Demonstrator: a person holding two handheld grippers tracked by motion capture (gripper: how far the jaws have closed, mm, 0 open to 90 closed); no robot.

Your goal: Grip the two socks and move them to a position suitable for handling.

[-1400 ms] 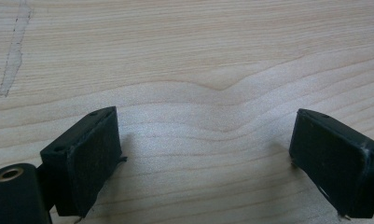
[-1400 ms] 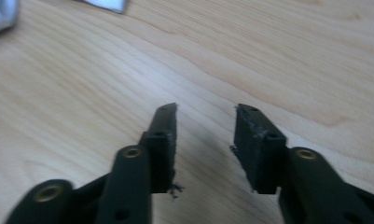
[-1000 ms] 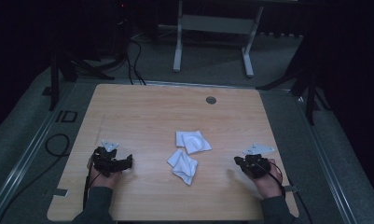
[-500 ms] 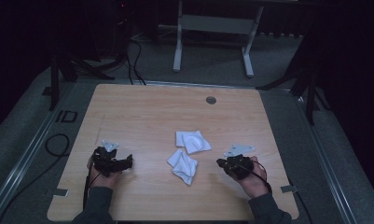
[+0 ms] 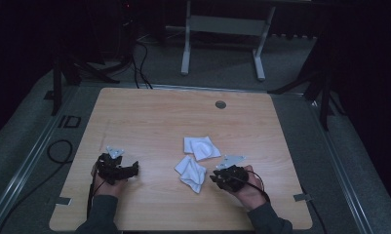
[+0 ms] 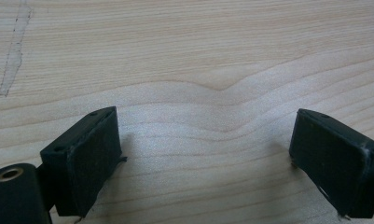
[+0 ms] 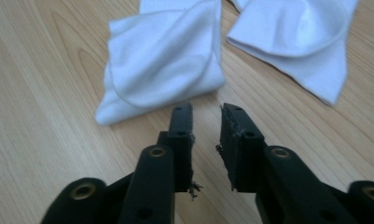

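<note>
Right claw (image 7: 207, 122) just opening, narrow gap, nothing between jaws; cloth (image 7: 163, 58) just ahead. Left claw (image 6: 204, 144) wide open over bare bench (image 6: 184, 56).

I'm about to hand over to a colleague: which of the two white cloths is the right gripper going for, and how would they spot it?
On the light wooden table, two white cloths lie near the middle. The target is the crumpled white cloth nearer the person, just left of the right gripper; the flatter white cloth lies farther back.

The pale wooden worktop (image 5: 149, 122) is overlooked from high above, while the crumpled white cloths (image 7: 166, 56), shared with that view, are seen close along the right jaws.
</note>
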